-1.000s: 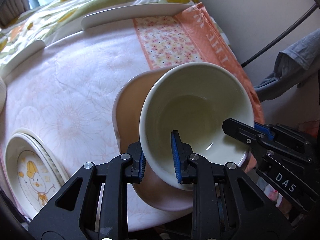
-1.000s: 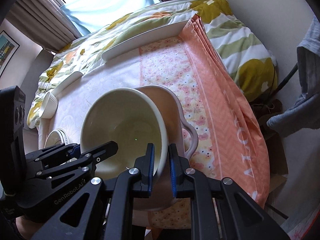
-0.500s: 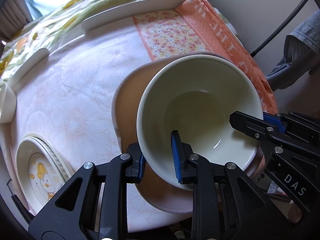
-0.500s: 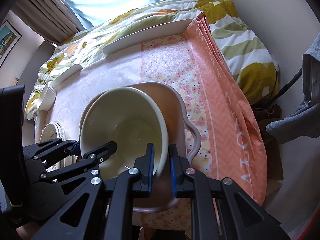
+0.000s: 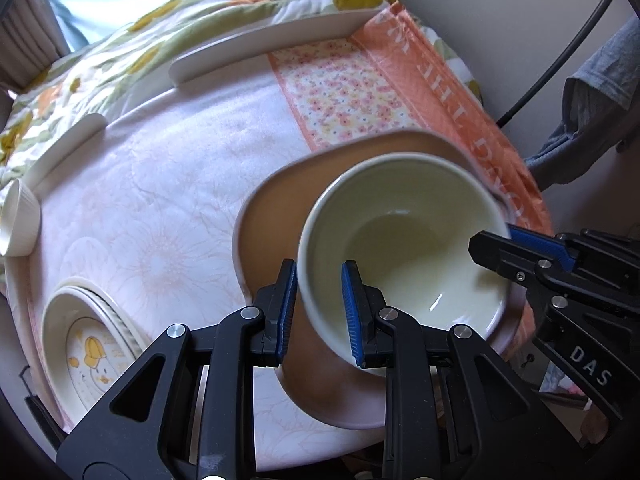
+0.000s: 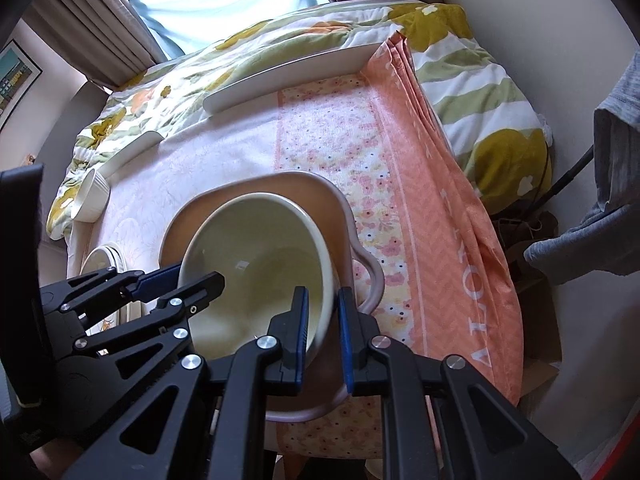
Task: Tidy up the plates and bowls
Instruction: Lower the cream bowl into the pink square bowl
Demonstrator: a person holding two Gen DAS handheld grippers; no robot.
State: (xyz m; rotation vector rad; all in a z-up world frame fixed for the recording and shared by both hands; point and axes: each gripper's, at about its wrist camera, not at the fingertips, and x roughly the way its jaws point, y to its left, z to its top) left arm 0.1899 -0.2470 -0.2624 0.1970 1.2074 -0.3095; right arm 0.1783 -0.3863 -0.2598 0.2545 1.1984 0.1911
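A large cream bowl is held over a tan plate with a handle-like lobe at the table's near right. My left gripper is shut on the bowl's near-left rim. My right gripper is shut on the bowl at its right rim, above the tan plate. The right gripper's fingers show at the bowl's right edge in the left wrist view.
A stack of plates with a yellow cartoon print lies at the near left. A small white ribbed bowl sits at the far left. Long white trays lie along the far edge. An orange floral cloth hangs over the right edge.
Both grippers lifted and drew back slightly with the bowl, so more of the table, the small white bowl and the window show. The grip on the bowl is unchanged.
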